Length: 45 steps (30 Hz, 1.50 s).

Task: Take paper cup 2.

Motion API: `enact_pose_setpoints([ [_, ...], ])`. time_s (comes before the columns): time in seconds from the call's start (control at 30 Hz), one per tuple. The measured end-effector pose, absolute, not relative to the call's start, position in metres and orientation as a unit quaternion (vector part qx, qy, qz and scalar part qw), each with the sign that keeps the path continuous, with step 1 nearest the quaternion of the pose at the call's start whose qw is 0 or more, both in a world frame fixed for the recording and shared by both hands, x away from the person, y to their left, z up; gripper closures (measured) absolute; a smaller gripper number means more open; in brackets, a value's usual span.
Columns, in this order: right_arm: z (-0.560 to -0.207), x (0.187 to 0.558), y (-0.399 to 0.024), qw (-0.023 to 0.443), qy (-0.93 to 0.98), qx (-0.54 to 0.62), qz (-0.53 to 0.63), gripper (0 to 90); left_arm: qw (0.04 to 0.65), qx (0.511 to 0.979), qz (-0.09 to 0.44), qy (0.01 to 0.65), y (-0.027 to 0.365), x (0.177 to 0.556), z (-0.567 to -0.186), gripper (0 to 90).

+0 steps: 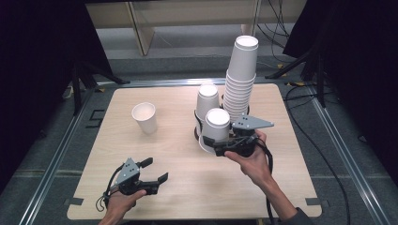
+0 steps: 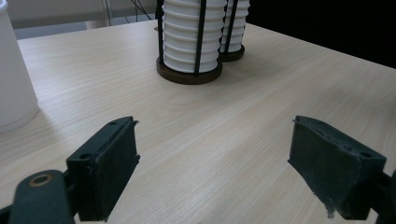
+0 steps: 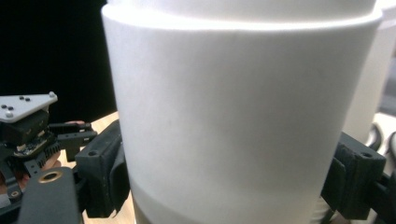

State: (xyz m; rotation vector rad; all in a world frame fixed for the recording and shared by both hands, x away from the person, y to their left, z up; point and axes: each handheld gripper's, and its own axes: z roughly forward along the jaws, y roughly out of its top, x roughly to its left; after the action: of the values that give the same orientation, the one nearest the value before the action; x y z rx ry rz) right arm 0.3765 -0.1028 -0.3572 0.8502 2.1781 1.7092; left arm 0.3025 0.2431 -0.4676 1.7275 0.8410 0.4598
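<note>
My right gripper (image 1: 219,142) is shut on an upside-down white paper cup (image 1: 217,123), its jaws pressing both sides of the cup (image 3: 243,116) low on its wall. This cup hangs in front of the short stack of upside-down cups (image 1: 208,99). Behind it, a tall stack (image 1: 240,79) rises from a black wire holder. My left gripper (image 1: 155,169) rests near the table's front left, jaws open and spread wide over bare wood (image 2: 215,163). A single upright cup (image 1: 145,117) stands at the back left.
In the left gripper view both stacks stand on dark round bases (image 2: 189,77), with the single cup (image 2: 14,84) at the left edge. The light wooden table (image 1: 187,187) has rounded corners. Cables (image 1: 324,154) trail over the floor at the right.
</note>
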Motion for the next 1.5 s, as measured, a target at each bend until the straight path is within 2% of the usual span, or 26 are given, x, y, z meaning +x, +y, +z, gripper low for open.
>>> enact_pose_setpoints([
  [0.2,-0.375,0.38,-0.093,0.099,0.748,0.292,0.588,17.4,0.559,0.727,0.196,0.347,0.241,0.302,-0.468,14.5],
  [0.77,-0.409,0.376,-0.067,0.071,0.763,0.276,0.58,17.4,0.565,0.728,0.19,0.339,0.24,0.3,-0.465,14.4],
  [1.0,-0.417,0.378,-0.062,0.083,0.768,0.266,0.577,17.4,0.575,0.723,0.184,0.335,0.237,0.301,-0.466,14.4],
  [1.27,-0.421,0.374,-0.055,0.069,0.771,0.263,0.576,17.4,0.577,0.724,0.181,0.333,0.235,0.3,-0.467,14.5],
  [1.3,-0.421,0.375,-0.054,0.086,0.772,0.26,0.574,17.4,0.569,0.728,0.183,0.335,0.236,0.3,-0.466,14.5],
  [1.33,-0.423,0.375,-0.052,0.071,0.771,0.257,0.579,17.4,0.567,0.731,0.183,0.333,0.236,0.3,-0.466,14.5],
  [1.4,-0.424,0.374,-0.05,0.079,0.775,0.256,0.572,17.4,0.566,0.732,0.184,0.331,0.236,0.299,-0.466,14.5],
  [1.5,-0.425,0.372,-0.046,0.06,0.777,0.258,0.571,17.4,0.565,0.734,0.183,0.33,0.236,0.299,-0.466,14.5],
])
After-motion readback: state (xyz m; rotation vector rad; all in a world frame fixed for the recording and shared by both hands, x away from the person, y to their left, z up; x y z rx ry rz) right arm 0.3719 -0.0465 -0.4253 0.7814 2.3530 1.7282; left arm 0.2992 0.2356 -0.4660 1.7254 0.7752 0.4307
